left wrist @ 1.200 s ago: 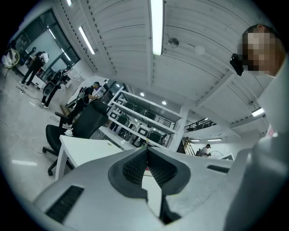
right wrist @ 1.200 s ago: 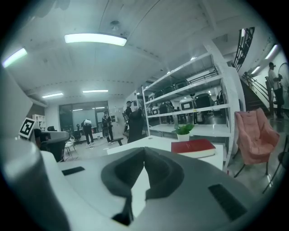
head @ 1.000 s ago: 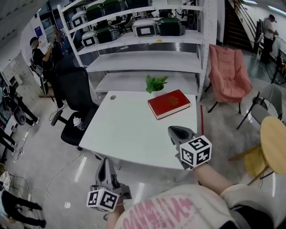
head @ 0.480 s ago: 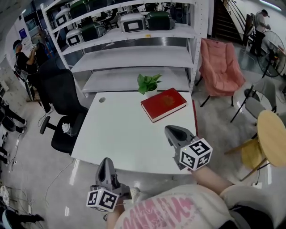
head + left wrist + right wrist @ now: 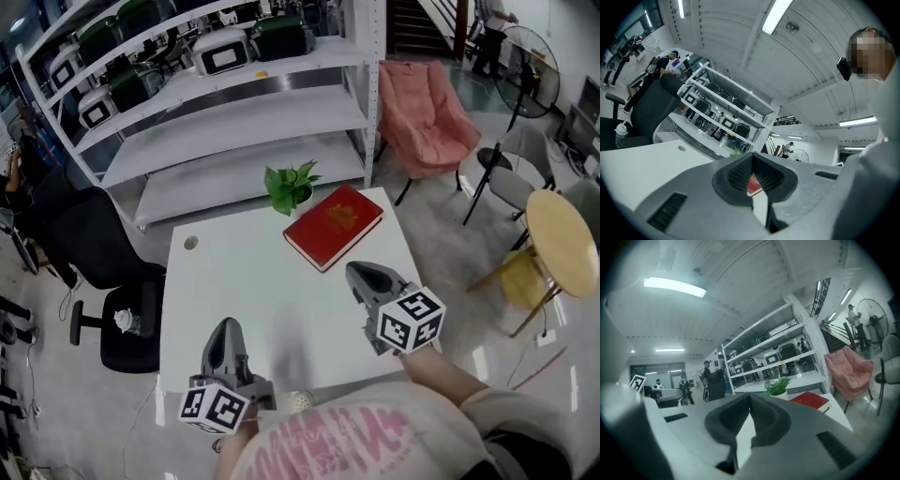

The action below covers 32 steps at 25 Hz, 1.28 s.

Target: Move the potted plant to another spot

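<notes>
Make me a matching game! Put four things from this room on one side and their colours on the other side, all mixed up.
Things:
1. potted plant
2. book
3. fabric chair
4. office chair

Colours:
A. pink
B. black
C. red
D. green

Right pairs: 1-D, 2-C, 3-A, 4-B.
</notes>
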Each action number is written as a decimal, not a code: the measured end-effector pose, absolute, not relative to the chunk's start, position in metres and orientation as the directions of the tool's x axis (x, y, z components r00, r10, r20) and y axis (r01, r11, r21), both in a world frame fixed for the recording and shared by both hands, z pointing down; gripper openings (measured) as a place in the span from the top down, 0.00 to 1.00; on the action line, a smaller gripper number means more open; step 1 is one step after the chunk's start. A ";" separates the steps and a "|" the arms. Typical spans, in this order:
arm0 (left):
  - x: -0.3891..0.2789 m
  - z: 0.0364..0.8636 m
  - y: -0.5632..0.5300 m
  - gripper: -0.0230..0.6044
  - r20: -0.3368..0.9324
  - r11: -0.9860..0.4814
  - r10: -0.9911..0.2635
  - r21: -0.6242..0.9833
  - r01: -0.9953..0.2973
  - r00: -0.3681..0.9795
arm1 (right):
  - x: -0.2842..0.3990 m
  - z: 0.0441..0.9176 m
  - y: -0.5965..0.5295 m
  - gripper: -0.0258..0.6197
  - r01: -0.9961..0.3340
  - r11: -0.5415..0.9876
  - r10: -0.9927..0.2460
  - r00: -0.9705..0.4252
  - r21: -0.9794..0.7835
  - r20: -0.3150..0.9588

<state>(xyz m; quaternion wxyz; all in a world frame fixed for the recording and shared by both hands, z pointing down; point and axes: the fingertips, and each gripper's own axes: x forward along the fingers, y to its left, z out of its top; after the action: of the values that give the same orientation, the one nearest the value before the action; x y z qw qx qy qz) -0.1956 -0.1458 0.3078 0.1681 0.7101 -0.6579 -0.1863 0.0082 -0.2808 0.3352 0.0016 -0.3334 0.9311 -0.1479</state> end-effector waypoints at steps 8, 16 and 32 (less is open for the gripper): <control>-0.266 0.299 -0.193 0.96 -0.060 -0.205 -0.978 0.465 -0.861 0.200 | -0.036 0.337 -0.299 0.95 -0.713 0.631 -0.727 -0.681 -0.306 0.089; -0.291 0.354 -0.214 0.96 0.025 -0.256 -0.948 0.529 -0.809 0.316 | -0.067 0.381 -0.302 0.95 -0.763 0.583 -0.744 -0.640 -0.280 0.192; -0.282 0.432 -0.252 0.96 0.193 -0.183 -0.918 0.570 -0.801 0.347 | -0.087 0.456 -0.384 0.95 -0.759 0.584 -0.676 -0.651 -0.288 0.344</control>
<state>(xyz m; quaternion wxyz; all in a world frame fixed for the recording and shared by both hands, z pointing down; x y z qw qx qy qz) -0.2817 -0.2521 0.4322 0.3023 0.7629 -0.5633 -0.0965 -0.0874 -0.3835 0.4556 -0.0992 -0.4056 0.8845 -0.2081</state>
